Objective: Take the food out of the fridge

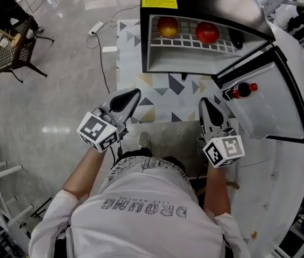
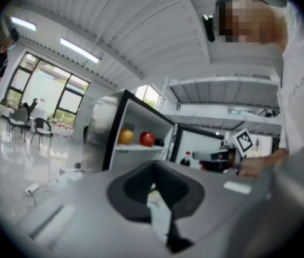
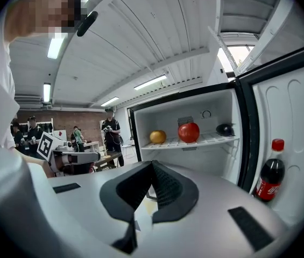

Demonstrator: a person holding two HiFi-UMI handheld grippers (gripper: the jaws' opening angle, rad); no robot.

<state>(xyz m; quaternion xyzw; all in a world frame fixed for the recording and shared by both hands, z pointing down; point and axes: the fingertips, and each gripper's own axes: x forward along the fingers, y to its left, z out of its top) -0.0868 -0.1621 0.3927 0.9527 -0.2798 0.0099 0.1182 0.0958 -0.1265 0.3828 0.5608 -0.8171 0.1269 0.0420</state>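
Aimed level at the open fridge [image 1: 157, 58] with left tool [image 1: 134, 93] and right tool [image 1: 204, 102], both pressed together, empty, probably mid-approach. Not yet taken off the wire shelf [image 1: 186, 43]: orange fruit [image 1: 168, 27], red fruit [image 1: 207, 32], dark item [image 1: 237, 39].

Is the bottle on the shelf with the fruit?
No, the bottle stands in the door, not on the shelf.

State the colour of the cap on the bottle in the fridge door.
Red. The cap shows best in the right gripper view.
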